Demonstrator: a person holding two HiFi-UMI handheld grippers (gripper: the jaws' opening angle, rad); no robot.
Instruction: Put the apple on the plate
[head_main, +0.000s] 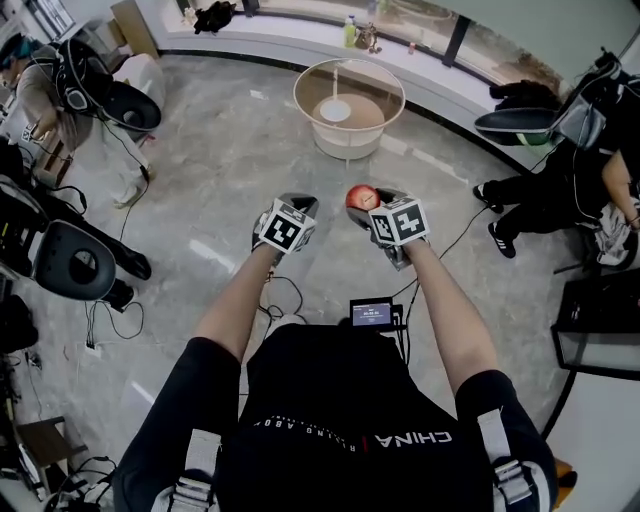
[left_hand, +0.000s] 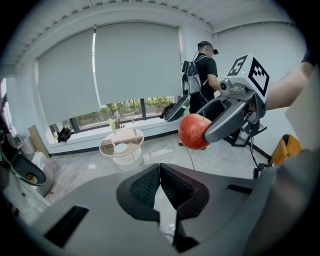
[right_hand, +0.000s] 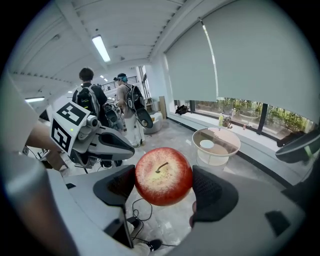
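Red apple (right_hand: 163, 176) gripped; black shirt (head_main: 320, 390) apparently reads "CHINA".

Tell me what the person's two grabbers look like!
The left gripper and right gripper are grey, with black textured pads. Each carries a white cube with black square markers. The person wears a black short-sleeved shirt.

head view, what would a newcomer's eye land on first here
The red apple stands out first, clamped in the jaws of the right gripper and held in the air above the floor. Beside it is the left gripper, shut and empty. Farther ahead stands a round glass table with a white plate on it.
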